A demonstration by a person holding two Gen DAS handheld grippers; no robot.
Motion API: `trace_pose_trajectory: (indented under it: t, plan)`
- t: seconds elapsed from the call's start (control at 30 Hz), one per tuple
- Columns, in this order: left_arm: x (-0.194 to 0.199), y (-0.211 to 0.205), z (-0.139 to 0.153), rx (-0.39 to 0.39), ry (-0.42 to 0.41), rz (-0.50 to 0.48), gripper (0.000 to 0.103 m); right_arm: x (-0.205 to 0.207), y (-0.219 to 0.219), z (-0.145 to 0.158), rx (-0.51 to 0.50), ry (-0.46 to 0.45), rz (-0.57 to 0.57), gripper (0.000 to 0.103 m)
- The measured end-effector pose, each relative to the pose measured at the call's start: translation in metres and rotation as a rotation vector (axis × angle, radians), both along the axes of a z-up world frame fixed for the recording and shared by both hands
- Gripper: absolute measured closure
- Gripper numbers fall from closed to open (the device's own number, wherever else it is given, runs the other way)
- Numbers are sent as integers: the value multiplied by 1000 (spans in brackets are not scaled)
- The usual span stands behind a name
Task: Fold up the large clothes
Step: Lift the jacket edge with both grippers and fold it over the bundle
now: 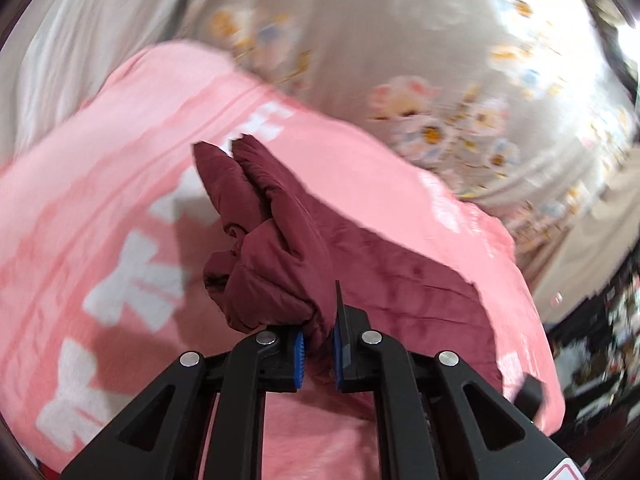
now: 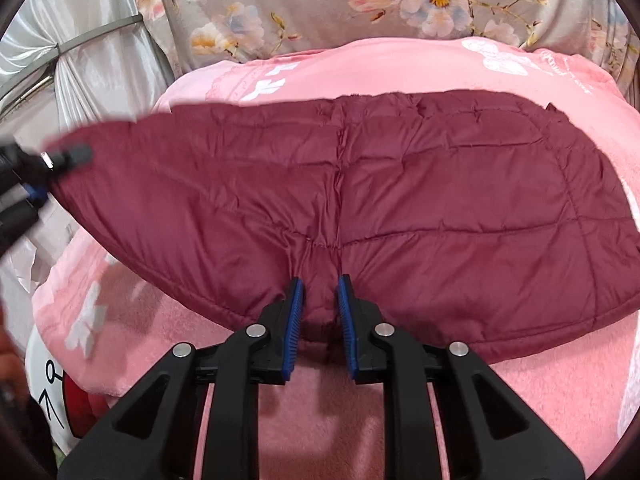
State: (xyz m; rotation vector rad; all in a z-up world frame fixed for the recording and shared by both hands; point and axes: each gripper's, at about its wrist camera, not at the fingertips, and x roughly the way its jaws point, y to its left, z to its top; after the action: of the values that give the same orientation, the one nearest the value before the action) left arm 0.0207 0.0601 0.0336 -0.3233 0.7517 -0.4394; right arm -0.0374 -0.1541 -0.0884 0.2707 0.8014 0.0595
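Note:
A maroon quilted jacket (image 2: 400,184) lies spread over a pink blanket (image 2: 400,60). My right gripper (image 2: 320,312) is shut on the jacket's near edge, the cloth bunched between its blue pads (image 2: 294,320). My left gripper (image 1: 319,354) is shut on another part of the same jacket (image 1: 280,248), which folds up in front of it above the blanket; this view is blurred. In the right wrist view the left gripper (image 2: 36,188) shows at the far left, holding the jacket's left end lifted.
The pink blanket (image 1: 120,160) with white bow prints covers a bed. A grey floral sheet (image 2: 320,4) lies behind it. A shiny white curtain (image 2: 92,64) hangs at the far left. Dark clutter (image 1: 600,340) sits beyond the bed's right edge.

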Motion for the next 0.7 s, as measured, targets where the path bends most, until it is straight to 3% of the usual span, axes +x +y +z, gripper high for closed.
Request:
trace_pose_trajectory:
  t: [0.2, 0.3, 0.4, 0.5, 0.63, 0.7]
  plan:
    - [-18, -75, 42, 65, -110, -195, 96, -4, -27, 11, 120, 19, -14, 85]
    - [-21, -119, 45, 102, -96, -293, 96, -24, -67, 40, 146, -3, -103, 84]
    - [-23, -163, 30, 154, -59, -361, 94, -41, -115, 65, 99, 9, -231, 83]
    - [-20, -206, -2, 193, 43, -415, 92, -59, -155, 83, 77, -2, -341, 82]
    - [-22, -246, -43, 247, 161, -480, 83, -72, -177, 98, 40, -32, -401, 68]
    - [-30, -247, -46, 225, 183, -496, 74, -74, -178, 103, 39, -47, -398, 66]
